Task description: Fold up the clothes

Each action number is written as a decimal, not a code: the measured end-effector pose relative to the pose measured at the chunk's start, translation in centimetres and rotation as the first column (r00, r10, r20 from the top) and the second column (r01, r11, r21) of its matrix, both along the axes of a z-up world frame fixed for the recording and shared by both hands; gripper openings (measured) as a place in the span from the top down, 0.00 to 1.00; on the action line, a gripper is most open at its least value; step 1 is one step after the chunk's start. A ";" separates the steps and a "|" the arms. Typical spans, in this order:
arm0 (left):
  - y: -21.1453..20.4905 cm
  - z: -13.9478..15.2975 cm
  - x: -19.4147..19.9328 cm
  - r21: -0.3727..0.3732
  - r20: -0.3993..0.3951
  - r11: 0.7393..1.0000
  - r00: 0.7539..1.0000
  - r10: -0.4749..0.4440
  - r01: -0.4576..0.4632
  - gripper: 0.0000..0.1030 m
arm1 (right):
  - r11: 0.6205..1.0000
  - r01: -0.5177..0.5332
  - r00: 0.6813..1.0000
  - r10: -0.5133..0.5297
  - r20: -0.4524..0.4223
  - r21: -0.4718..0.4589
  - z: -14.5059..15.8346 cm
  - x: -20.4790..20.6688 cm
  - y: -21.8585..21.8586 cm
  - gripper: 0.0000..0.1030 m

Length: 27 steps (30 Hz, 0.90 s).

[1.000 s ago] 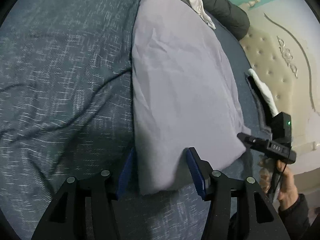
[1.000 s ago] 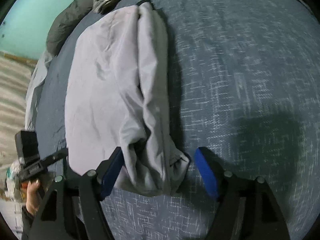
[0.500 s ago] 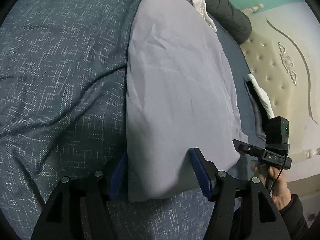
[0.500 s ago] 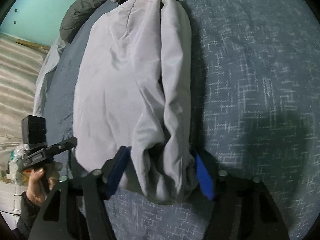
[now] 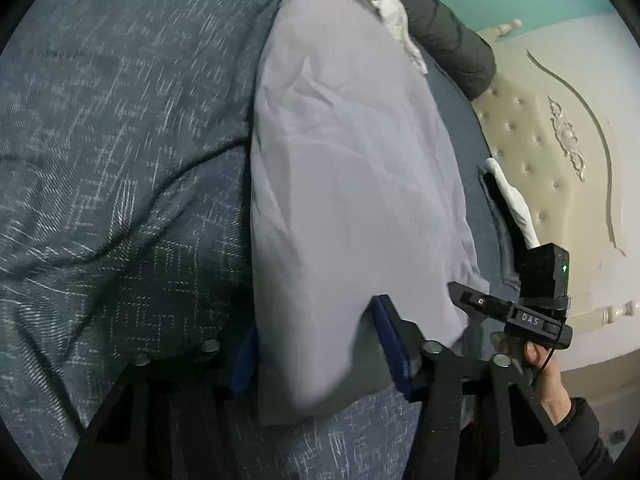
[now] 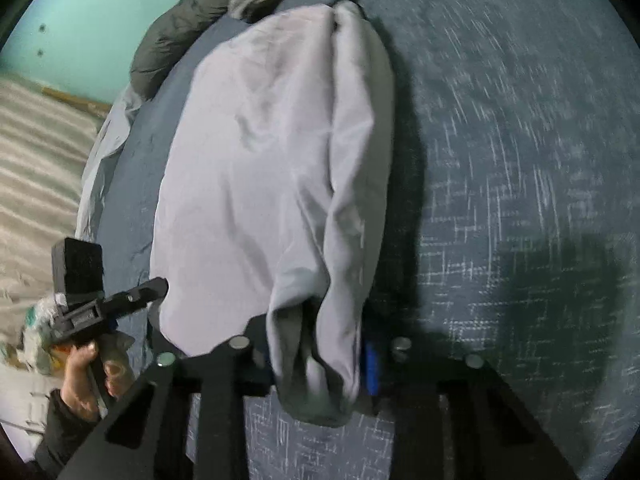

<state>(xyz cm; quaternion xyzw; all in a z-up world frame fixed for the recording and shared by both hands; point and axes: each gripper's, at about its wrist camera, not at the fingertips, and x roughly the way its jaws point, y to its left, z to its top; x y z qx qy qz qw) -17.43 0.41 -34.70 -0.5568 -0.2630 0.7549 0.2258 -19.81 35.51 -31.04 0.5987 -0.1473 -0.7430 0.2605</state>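
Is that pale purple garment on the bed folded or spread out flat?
Partly folded: the garment is a narrow strip, one long side doubled over.

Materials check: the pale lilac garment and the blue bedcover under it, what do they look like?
Lilac garment: thin woven cloth, matte with slight sheen, probably a light synthetic or cotton blend; fine sharp creases, limp drape. Blue bedcover: thicker woven fabric, matte, white crosshatch flecks in the weave, soft broad folds; fibre unclear.
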 end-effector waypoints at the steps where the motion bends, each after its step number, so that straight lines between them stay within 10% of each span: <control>1: 0.0 0.1 -0.1 -0.005 -0.006 1.000 1.000 -0.007 0.007 0.52 | 1.000 -0.003 1.000 0.003 -0.001 -0.001 -0.1 -0.1 -0.1 0.74; 11: -0.8 -2.7 -1.2 0.045 0.045 0.999 0.999 -0.021 0.019 0.44 | 0.999 0.022 0.999 -0.021 0.041 -0.024 -2.5 -1.4 -0.5 0.56; 18: -0.9 -1.6 -1.0 0.024 0.014 0.999 1.000 -0.023 0.022 0.52 | 1.000 0.000 1.000 0.000 -0.023 -0.002 -0.8 -1.1 -1.7 0.81; 27: 0.2 6.0 -0.4 -0.089 -0.156 0.995 0.986 -0.068 0.054 0.73 | 0.999 -0.014 0.991 0.008 -0.131 -0.040 5.1 -1.5 -1.3 0.85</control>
